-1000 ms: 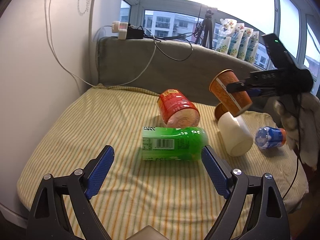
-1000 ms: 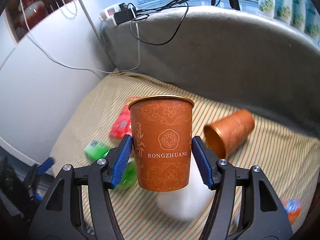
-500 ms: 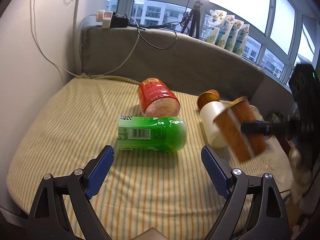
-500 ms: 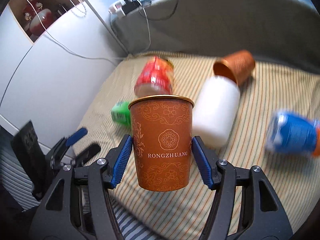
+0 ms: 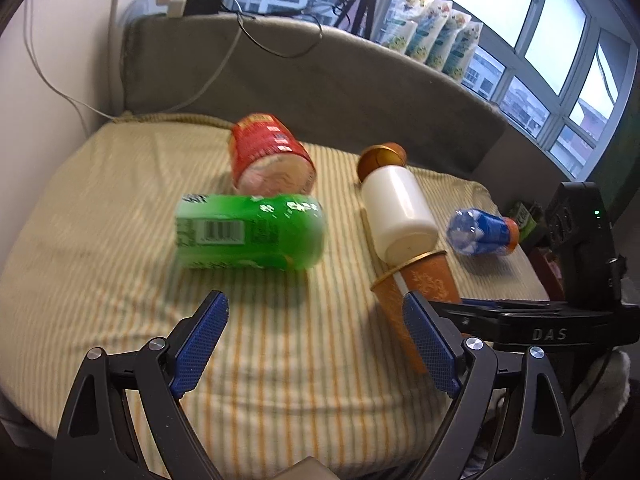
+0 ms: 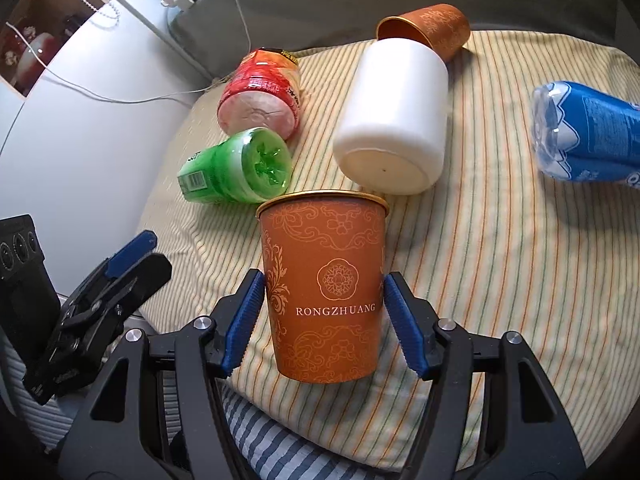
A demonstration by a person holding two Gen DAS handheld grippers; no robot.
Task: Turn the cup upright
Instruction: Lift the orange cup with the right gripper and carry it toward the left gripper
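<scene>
My right gripper (image 6: 324,312) is shut on an orange paper cup (image 6: 326,284) marked RONGZHUANG, rim up, held low over the striped cushion (image 6: 500,280) near its front edge. In the left wrist view the same cup (image 5: 420,292) leans a little, gripped by the right gripper (image 5: 496,308), just right of my left fingers. My left gripper (image 5: 316,344) is open and empty above the cushion's front. A second orange cup (image 6: 428,26) lies on its side at the back, behind a white bottle (image 6: 396,116).
A green bottle (image 5: 248,232), a red jar (image 5: 268,156), the white bottle (image 5: 396,208) and a blue bottle (image 5: 480,232) all lie on their sides on the cushion. A grey backrest (image 5: 320,80) with cables rises behind. A white wall (image 6: 80,112) is at the left.
My right gripper has lowered the orange cup toward the cushion's front, close beside my left gripper. The left gripper has moved forward a little and stays open.
</scene>
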